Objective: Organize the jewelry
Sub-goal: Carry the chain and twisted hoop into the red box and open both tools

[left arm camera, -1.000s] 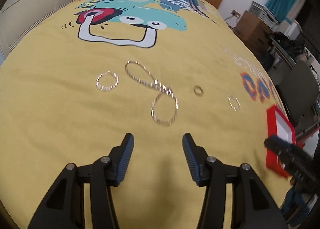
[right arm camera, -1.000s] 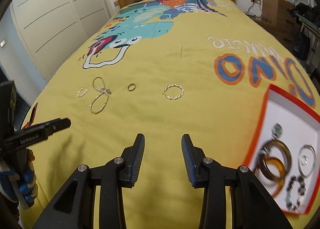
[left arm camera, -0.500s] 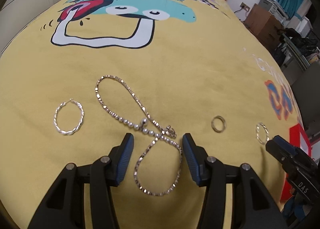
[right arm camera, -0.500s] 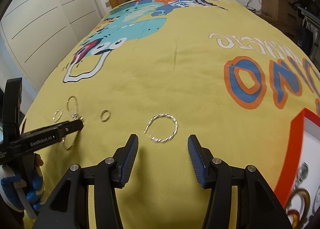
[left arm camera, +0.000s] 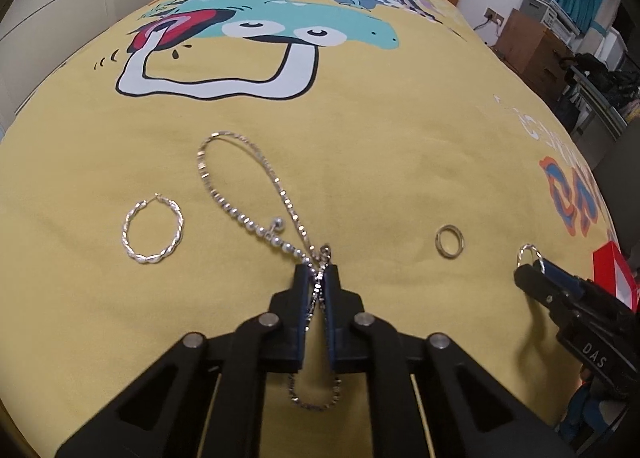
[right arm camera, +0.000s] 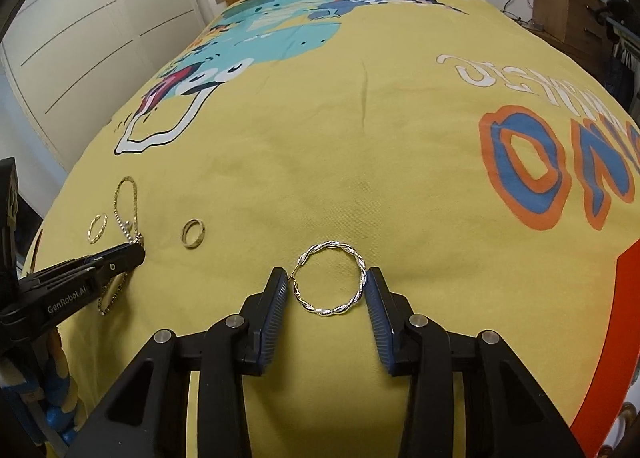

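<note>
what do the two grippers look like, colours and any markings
Both are matte black plastic linkages with silver rivets and dark blue ribbed pads. The left gripper reads "GenRobot.AI" on its side; the right gripper reads "DAS". A blue glove shows behind each.

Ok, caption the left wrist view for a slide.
Left claw shut on a beaded chain lying on the yellow bedspread.

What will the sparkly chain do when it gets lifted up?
The chain will probably go floppy and dangle, since it lies in loose crossed loops of tiny links. The left tool pinches it at the crossing, so both loops likely hang down. It looks thin, so probably light.
</note>
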The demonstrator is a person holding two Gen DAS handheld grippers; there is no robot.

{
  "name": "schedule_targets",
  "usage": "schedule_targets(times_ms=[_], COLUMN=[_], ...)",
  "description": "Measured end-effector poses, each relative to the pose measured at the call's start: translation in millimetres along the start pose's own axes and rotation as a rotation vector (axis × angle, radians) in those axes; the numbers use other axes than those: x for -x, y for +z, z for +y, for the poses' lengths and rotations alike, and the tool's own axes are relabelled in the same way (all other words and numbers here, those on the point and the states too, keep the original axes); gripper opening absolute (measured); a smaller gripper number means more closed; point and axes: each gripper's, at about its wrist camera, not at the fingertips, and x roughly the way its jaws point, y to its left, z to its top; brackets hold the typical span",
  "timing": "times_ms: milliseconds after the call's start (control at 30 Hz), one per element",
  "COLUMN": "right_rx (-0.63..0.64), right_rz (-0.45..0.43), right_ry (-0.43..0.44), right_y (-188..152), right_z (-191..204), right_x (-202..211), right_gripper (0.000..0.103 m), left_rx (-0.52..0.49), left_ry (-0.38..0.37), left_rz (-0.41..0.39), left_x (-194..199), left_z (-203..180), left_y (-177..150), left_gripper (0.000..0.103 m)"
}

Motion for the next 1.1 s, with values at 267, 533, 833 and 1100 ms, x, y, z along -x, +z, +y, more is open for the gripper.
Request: schedule_targets(times_ms=[267,533,833,1100], right_rx=[-0.017,-0.012,-0.003,-0.018], right_rz=[-0.035,-0.079,-0.152,-0.209], right_ry=[0.021,0.033,0.040,0.032], right_y=[-12.0,-23.9,-47.2,-76.0], right_z=[-1.2,11.8,29.0,26.7], right_x=[25.7,74.6,149.9,210.3], right_gripper=[0.039,0.039,0.039,0.039], left_rx=[0.000,-0.026,-0.065,-0.120], left_ry=[-0.048,-0.108,-0.154,-0.204], left_rz=[-0.020,-0.087,-0.160,-0.199], left_x=[29.3,92.4,166.6,220.3], left_z=[2.9,0.6,-11.7,-43.9], left_y=[-9.1,-19.2,-41.2,-65.5], left_gripper=[0.003,0.003,0.003,0.003])
